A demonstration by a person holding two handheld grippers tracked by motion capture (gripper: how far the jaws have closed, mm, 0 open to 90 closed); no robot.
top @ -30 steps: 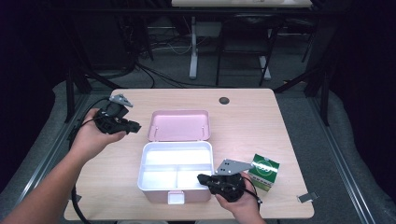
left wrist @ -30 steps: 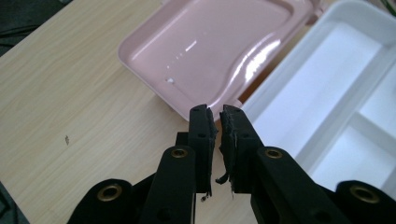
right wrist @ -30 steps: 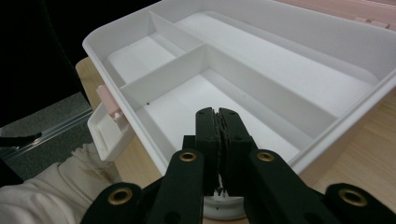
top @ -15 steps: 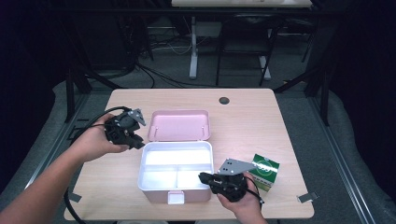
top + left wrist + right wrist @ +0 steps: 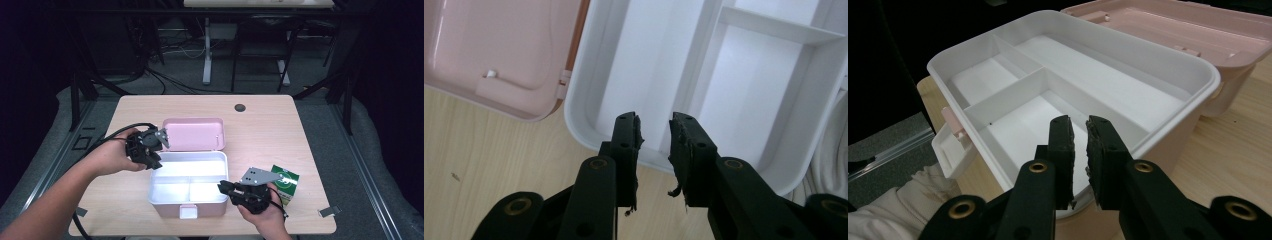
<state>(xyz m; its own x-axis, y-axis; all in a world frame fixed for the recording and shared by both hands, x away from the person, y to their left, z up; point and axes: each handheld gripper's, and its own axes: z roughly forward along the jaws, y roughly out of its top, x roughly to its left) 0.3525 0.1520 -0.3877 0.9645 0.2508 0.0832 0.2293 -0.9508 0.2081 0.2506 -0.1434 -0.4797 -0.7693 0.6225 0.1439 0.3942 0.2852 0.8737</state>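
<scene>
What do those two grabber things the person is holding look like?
Both are black. The left gripper trails a black cable off the table's edge, and the right gripper carries a grey three-cornered plate on top. Up close, each has two flat black fingers with worn, frayed pads, on arms with round brass-coloured rivets. The forearms in the high view are bare, with no sleeves.

A lab – black frames [image 5: 150, 40], floor cables [image 5: 170, 80].

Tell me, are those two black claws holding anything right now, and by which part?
Nothing is held. The left gripper has just been opening, empty, over the rim of the white box. The right gripper hovers at the box's opposite rim, jaws slightly apart, gripping nothing.
</scene>
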